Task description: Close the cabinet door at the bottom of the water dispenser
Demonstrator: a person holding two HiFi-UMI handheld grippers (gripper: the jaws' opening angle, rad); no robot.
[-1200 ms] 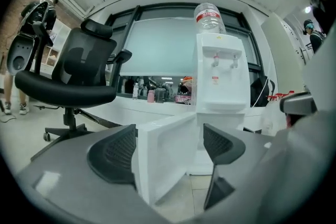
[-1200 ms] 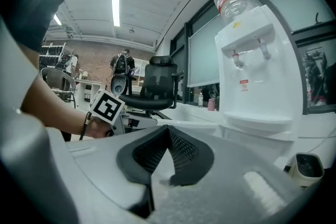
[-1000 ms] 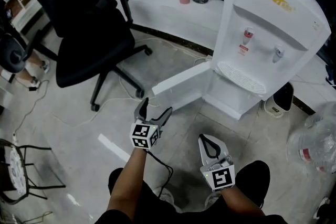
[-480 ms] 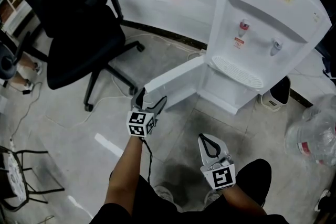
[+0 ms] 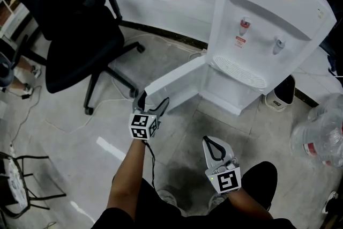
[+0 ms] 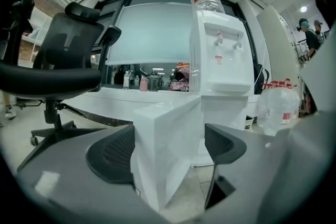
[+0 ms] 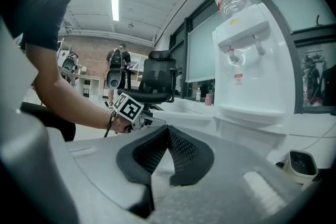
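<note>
Grey floor [image 5: 64, 110] fronts the water dispenser [image 5: 268, 24]; its bottom cabinet door [image 5: 174, 82] hangs open. The left gripper [image 5: 154, 99] holds its fingers wide, having just closed slightly, astride the door's edge. The right gripper [image 5: 210, 141] has its fingers together, empty.

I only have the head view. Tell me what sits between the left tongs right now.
Observer: The left gripper view shows the free edge of the white cabinet door standing between the left tongs. They are open and have just been closing slightly.
Operator: Report whether they grip it.
Observer: No. A clear gap shows between the door and the pad on that view's right.
Operator: Now the right tongs.
Observer: The right gripper view shows the right tongs shut, with nothing between them.
</note>
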